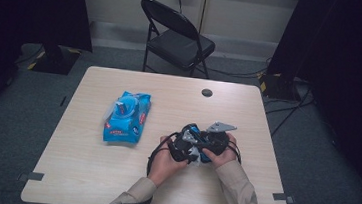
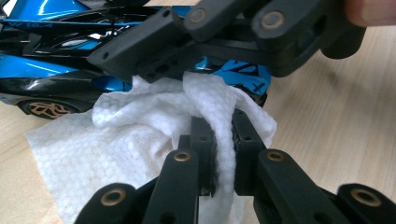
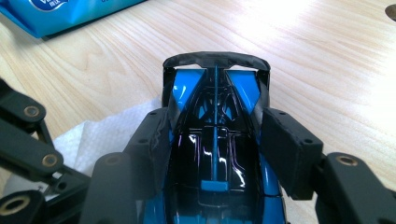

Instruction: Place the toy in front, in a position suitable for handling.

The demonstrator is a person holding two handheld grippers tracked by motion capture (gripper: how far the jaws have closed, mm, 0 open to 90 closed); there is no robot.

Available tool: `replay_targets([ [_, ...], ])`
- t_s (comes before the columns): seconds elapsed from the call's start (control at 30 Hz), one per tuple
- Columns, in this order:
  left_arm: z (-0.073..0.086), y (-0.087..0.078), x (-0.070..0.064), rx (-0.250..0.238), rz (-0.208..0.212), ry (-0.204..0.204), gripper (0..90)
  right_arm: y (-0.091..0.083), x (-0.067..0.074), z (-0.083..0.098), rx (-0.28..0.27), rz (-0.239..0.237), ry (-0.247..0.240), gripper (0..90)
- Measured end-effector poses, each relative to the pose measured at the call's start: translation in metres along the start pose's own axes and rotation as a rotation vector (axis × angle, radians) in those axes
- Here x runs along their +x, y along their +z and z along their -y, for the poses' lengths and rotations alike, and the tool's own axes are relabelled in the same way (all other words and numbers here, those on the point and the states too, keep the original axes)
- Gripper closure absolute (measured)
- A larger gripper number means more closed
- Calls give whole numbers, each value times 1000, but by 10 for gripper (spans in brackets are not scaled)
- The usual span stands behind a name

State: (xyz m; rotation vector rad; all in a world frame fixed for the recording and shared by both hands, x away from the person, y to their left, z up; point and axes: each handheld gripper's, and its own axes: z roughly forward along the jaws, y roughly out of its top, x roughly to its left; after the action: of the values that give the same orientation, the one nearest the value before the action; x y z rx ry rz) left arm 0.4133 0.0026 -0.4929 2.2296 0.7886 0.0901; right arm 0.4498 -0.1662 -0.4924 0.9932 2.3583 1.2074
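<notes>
step: wiping toy car [image 3: 215,154] at lower centre-right of desk [image 1: 86,173] | right tool [image 3: 215,140] clamps car body | left tool [image 2: 223,140] pinches wet wipe [image 2: 140,140] against car's side | advice: hold car steady, short light strokes, wipe stays pinched

Your high view looks forward and down on the whole table [image 1: 111,175] from above your side, fairly far off. Your left gripper view sits very close, looking level along its jaws at the white wipe [image 2: 154,121] and blue toy car [image 2: 46,70]. Your right gripper view looks down the car's [image 3: 215,154] length, probably toward the table's far side. All three share the car and wipe.
</notes>
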Motion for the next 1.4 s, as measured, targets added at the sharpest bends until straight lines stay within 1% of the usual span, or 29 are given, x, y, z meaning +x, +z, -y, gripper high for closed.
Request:
replay_targets([
  [0.13,0,1,-3,4,11,4,825,0,-1,1,-5,-5,13,435],
  [0.3,2,2,-7,-9,20,2,825,0,-1,1,-3,-7,15,436],
  [0.4,2,3,-11,-8,40,3,826,0,-1,1,-3,-8,16,436],
  [0.53,1,4,-16,-3,45,22,825,0,-1,1,-5,-10,18,436],
  [0.6,2,4,-17,-7,57,24,825,0,-2,1,-4,-10,20,437],
  [0.7,3,2,-20,3,68,35,825,0,-2,1,-10,-13,21,437],
  [0.87,5,-4,-21,-1,80,37,826,0,-3,2,-13,-14,22,437],
  [1.03,6,-16,-18,-1,78,42,827,0,-2,2,-14,-14,23,437],
  [1.13,7,-27,-12,6,60,52,827,0,-2,2,-17,-13,24,437],
  [1.27,7,-39,-2,-7,36,35,827,0,-2,2,-18,-14,28,437],
  [1.4,8,-46,9,-7,13,22,827,0,-2,2,-19,-14,26,437],
])
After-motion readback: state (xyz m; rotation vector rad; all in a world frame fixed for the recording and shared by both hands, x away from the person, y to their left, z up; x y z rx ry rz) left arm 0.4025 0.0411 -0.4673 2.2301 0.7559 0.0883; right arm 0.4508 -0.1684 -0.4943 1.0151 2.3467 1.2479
